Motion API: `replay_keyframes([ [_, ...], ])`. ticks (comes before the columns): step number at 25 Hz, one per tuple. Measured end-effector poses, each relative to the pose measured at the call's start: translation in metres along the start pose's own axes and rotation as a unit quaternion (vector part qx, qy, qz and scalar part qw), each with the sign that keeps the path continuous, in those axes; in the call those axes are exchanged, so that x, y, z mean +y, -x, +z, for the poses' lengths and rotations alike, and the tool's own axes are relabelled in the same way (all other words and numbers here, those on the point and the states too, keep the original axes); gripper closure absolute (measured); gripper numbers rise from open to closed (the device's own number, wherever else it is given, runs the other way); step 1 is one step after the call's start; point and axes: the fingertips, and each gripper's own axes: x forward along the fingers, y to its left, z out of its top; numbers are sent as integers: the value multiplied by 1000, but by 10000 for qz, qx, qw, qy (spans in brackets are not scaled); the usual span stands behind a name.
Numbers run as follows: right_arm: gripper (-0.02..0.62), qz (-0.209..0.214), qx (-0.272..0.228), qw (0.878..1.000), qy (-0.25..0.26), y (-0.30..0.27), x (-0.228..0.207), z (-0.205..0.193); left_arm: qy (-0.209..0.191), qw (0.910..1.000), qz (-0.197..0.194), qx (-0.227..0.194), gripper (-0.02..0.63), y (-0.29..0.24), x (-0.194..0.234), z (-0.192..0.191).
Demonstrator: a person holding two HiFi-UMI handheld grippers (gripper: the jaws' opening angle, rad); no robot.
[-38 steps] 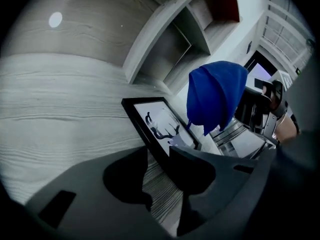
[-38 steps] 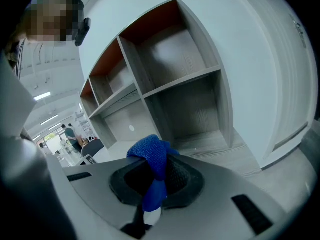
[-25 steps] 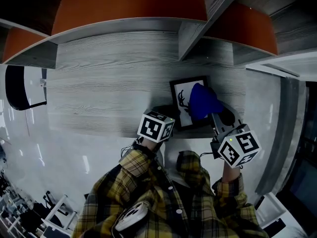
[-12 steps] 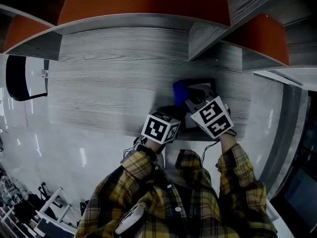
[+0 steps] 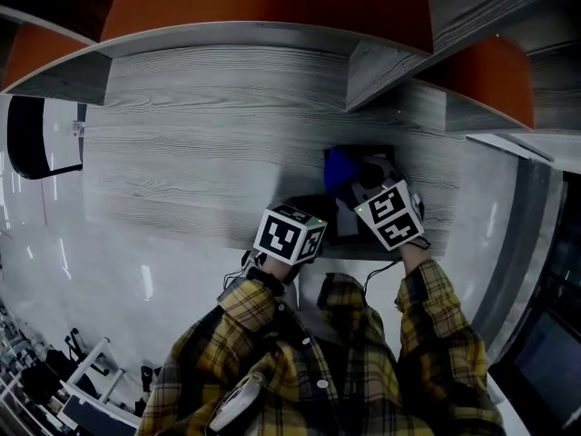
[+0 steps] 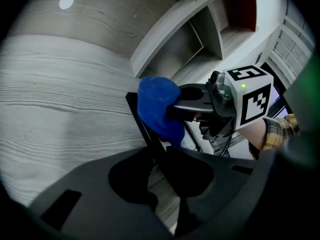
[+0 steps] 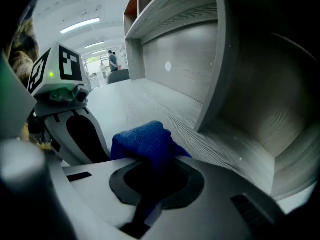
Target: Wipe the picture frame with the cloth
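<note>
The picture frame (image 5: 345,223) lies centre right, by the tabletop's (image 5: 200,153) near edge. The right claw (image 7: 150,166), clamped on the blue cloth (image 7: 142,139), holds it over the frame. The left claw (image 6: 162,156) has just been narrowing but is not yet closed, and it straddles the frame's edge. Unpinched, the frame could slide off under a stroke.

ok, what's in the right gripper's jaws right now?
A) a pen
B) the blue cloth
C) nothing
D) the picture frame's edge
B: the right gripper view shows the blue cloth pinched between the jaws of the right gripper, bunched up just beyond them.
</note>
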Motion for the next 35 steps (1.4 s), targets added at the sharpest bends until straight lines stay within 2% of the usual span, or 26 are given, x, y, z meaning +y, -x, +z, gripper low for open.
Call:
replay_keyframes([
  [3, 561, -341, 150, 9993, -4, 9, -14, -12, 71, 10000, -16, -24, 518, -1, 0, 0],
  [9, 561, -941, 347, 9944, -326, 31, -47, -42, 165, 9998, -48, -25, 520, -2, -1, 0],
  [13, 561, -1240, 238, 9899, -647, 39, -54, -47, 206, 9998, -70, -33, 523, -3, -1, 1],
  [16, 561, -1496, -74, 9838, -988, 50, -61, -44, 216, 9997, -73, -30, 523, -5, -2, 2],
  [18, 561, -1387, -401, 9819, -1228, 64, -56, -33, 201, 9998, -74, -9, 523, -5, -2, 1],
  [21, 561, -835, -735, 9866, -1193, 83, -24, -8, 173, 9998, -69, 20, 523, -4, -2, 1],
  [23, 561, -418, -721, 9917, -974, 86, 4, 1, 164, 9998, -62, 27, 523, -4, -2, 0],
  [26, 561, 80, -421, 9969, -664, 68, 41, -4, 159, 9999, -59, 17, 523, -6, -1, 0],
  [28, 561, 191, -181, 9983, -519, 50, 55, -13, 162, 9998, -65, 9, 523, -5, -1, 1],
  [31, 561, 98, 52, 9990, -438, 31, 55, -26, 174, 9998, -83, 1, 523, -4, -2, 1],
  [35, 561, 225, 153, 9994, -225, 25, 52, -32, 173, 9998, -60, -24, 523, -3, -1, 1],
])
